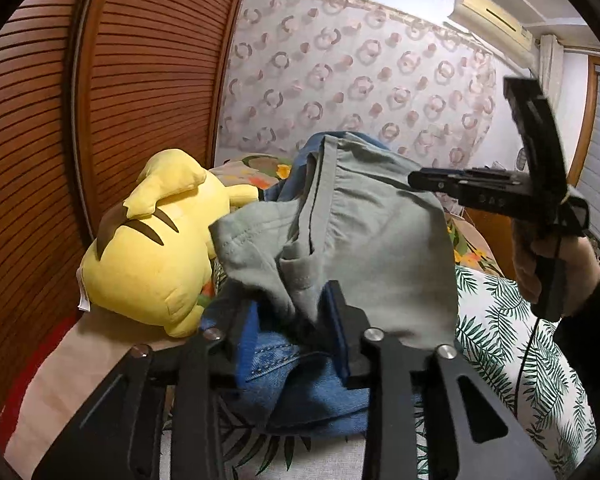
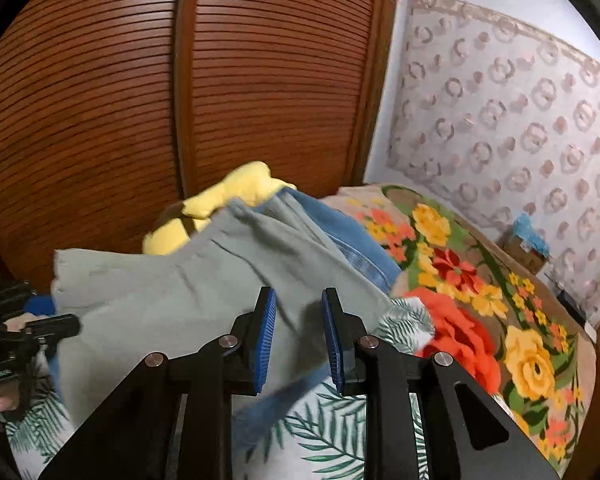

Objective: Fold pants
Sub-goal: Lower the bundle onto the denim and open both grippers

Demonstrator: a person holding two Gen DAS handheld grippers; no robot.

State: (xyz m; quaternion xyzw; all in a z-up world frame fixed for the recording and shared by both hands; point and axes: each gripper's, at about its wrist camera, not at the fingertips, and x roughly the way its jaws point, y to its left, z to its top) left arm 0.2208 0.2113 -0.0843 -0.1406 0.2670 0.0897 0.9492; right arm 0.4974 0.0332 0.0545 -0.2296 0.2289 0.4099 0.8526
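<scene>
Grey-green pants are held up off the bed, draped over blue jeans. My left gripper is shut on a bunched edge of the grey-green pants; its left finger is hidden by cloth. In the right wrist view the pants hang in front of my right gripper, which is open, its blue pads apart just before the cloth and gripping nothing. The right gripper also shows in the left wrist view, at the pants' right edge. The left gripper shows at the left edge of the right wrist view.
A yellow plush toy lies left of the pants against brown slatted wardrobe doors. The bed has a leaf-print sheet and a floral blanket. A patterned curtain hangs behind. A small box sits by the far wall.
</scene>
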